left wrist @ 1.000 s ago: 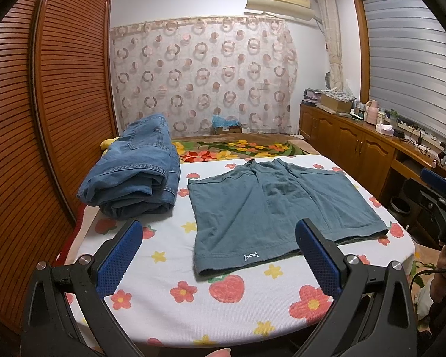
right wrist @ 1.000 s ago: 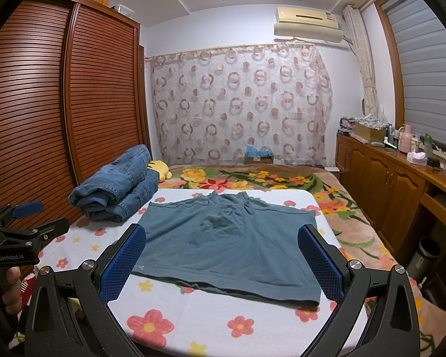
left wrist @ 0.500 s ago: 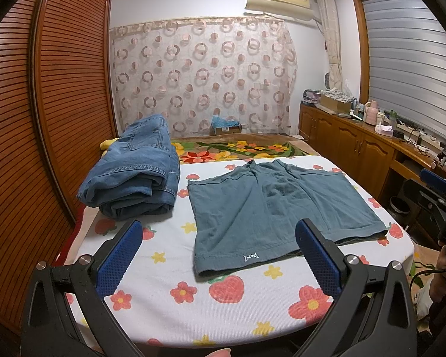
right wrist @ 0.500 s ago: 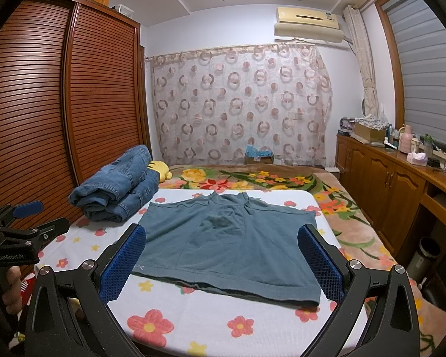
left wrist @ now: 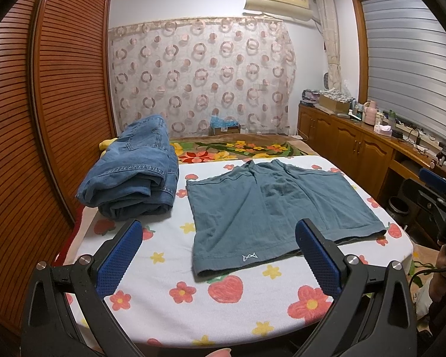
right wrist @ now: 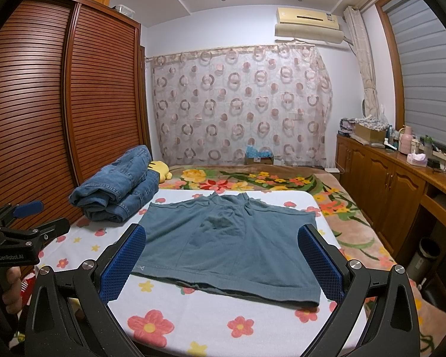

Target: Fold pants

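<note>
Shorts flat on a flowered cloth, both grippers held back with jaws spread.

The table (left wrist: pixel 169 270), under a white cloth printed with flowers and strawberries, fills the near room; a slatted wardrobe (right wrist: pixel 44 125) stands to its left and a circle-print curtain (left wrist: pixel 202 74) hangs behind. The teal shorts (left wrist: pixel 270 211) lie spread flat at the cloth's middle, near hem toward the cameras, with a small white logo (left wrist: pixel 249 256) at one corner. Folded jeans (left wrist: pixel 133 175) are stacked just beside them on the left, apart from them. The left gripper (left wrist: pixel 217 255) and right gripper (right wrist: pixel 221 260) hover at the near edge, blue pads wide apart, touching nothing.
</note>
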A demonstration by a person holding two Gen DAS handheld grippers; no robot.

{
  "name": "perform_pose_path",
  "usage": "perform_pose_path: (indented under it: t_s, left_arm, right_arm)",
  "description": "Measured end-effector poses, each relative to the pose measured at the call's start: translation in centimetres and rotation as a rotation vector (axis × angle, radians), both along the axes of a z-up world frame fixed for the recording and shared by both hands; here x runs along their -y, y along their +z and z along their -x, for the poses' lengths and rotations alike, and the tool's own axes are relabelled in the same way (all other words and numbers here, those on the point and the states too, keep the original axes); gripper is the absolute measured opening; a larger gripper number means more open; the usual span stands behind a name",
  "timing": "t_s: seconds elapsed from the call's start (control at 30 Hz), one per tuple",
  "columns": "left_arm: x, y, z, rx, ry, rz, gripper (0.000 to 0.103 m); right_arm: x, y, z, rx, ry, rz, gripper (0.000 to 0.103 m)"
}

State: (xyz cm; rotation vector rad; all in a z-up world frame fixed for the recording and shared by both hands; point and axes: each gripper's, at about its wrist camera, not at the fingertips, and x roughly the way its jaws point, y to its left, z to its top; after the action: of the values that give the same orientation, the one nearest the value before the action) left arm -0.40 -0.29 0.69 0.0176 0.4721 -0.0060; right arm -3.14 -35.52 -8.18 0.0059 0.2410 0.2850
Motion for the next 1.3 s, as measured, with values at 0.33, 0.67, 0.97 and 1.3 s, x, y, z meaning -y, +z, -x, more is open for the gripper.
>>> perform_pose_path:
  t_s: [0.33,0.67,0.97,1.3]
  left_arm:
    - [0.0,0.0,0.0,0.000,0.000,0.001,0.103]
    - [0.7,0.2,0.2,-0.001,0.004,-0.004,0.103]
    - [1.2,-0.1,-1.0,0.014,0.016,-0.008,0.103]
    - [-0.2,-2.3,-3.7,-0.068,-0.045,0.015,0.103]
  right_arm:
    - [0.0,0.0,0.0,0.001,-0.001,0.001,0.102]
    - [0.0,-0.1,-0.2,-0.010,-0.003,0.002,0.102]
    - [0.6,-0.4,-0.8,-0.038,-0.011,0.004,0.102]
    - [0.7,-0.5,-2.0,-0.085,-0.031,0.024,0.100]
